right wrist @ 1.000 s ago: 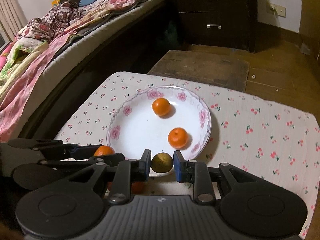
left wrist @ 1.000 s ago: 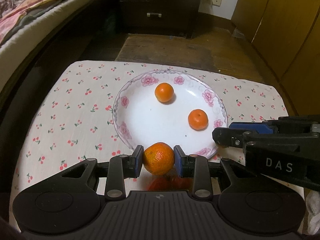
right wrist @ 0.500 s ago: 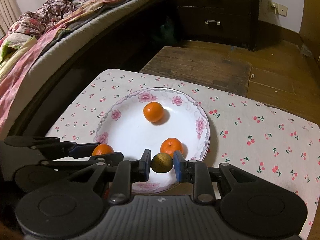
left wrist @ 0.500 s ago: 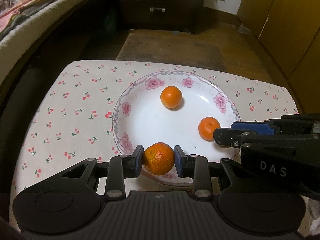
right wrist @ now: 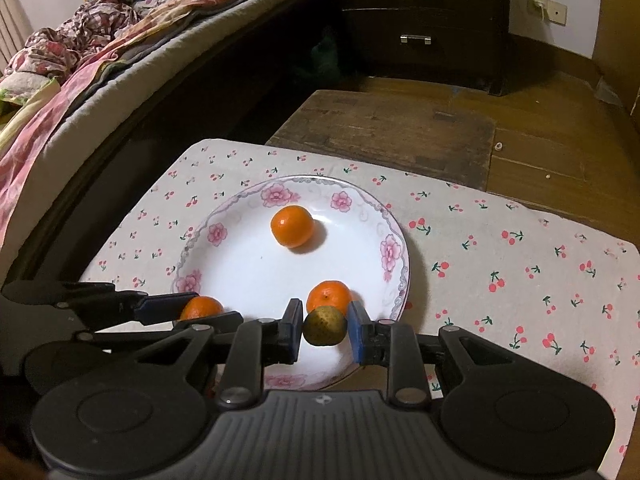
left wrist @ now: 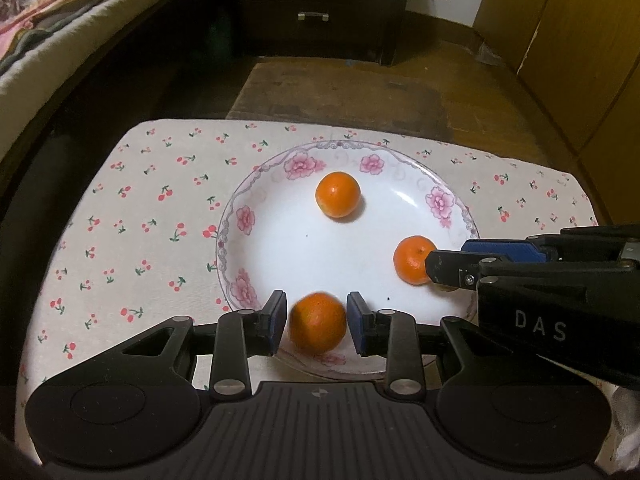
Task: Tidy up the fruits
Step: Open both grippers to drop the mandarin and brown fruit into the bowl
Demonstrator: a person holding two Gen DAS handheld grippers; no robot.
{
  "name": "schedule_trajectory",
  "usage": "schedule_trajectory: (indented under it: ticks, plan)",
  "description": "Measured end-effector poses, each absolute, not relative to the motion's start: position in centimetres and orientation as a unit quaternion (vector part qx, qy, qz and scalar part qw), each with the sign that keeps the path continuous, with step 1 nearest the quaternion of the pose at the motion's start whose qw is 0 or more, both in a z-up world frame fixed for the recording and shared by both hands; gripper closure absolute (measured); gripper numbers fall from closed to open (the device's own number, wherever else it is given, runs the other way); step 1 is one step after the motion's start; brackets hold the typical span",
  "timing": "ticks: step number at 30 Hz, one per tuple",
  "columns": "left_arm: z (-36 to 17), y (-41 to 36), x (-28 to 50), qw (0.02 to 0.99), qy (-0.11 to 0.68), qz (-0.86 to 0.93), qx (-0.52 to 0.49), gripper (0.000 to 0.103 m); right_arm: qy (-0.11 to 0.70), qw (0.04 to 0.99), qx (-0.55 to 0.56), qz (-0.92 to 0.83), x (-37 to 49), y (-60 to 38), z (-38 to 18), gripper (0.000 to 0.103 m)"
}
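two fruits over the near rim of the flowered plate

we see a round orange mandarin (left wrist: 318,322) between the blue pads of the left gripper (left wrist: 317,322), blurred, with a thin gap on each side, so the jaws stand slightly apart from it and are not pressing. it sits over the near edge of the white plate with pink flowers on its rim (left wrist: 244,220). the right gripper (right wrist: 325,326) has its jaws closed on a small round yellow-green fruit (right wrist: 325,325), held over the near right part of the same plate.

two more orange mandarins lie in the plate: one toward the far side (left wrist: 338,194), one at the right (left wrist: 412,259), just beyond the right gripper's tip.

the plate rests on a cream cloth printed with small red cherries (left wrist: 132,216). beyond it is a worn wooden board on the floor (right wrist: 396,128), a dark chest of drawers (right wrist: 416,20) farther off, and a bed with pink floral bedding (right wrist: 80,52) at far left.
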State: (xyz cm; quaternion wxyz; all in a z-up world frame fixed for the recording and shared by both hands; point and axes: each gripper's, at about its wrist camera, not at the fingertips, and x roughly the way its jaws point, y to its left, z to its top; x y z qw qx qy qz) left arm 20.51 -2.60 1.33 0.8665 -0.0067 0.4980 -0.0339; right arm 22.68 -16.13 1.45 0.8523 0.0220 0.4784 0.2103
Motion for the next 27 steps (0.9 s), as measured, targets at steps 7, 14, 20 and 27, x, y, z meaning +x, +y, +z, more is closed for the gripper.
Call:
schedule_trajectory:
  ticks: [7,14,20,27]
  plan:
    - [1.9,-2.7,20.4,0.870,0.492,-0.036,-0.008,0.045,0.472,0.856,0.025,0.207,22.6,-16.3,2.1,0.076]
    - [2.5,-3.3,19.9,0.876,0.480,-0.037,0.010,0.045,0.462,0.863,0.017,0.204,22.1,-16.1,2.9,0.075]
    - [2.9,-3.1,19.5,0.877,0.479,-0.035,0.012,0.044,0.457,0.868,0.021,0.195,21.7,-16.8,3.6,0.075]
    - [3.1,-2.8,18.6,0.878,0.478,-0.030,0.010,0.044,0.462,0.865,0.023,0.194,20.6,-17.1,3.4,0.075]
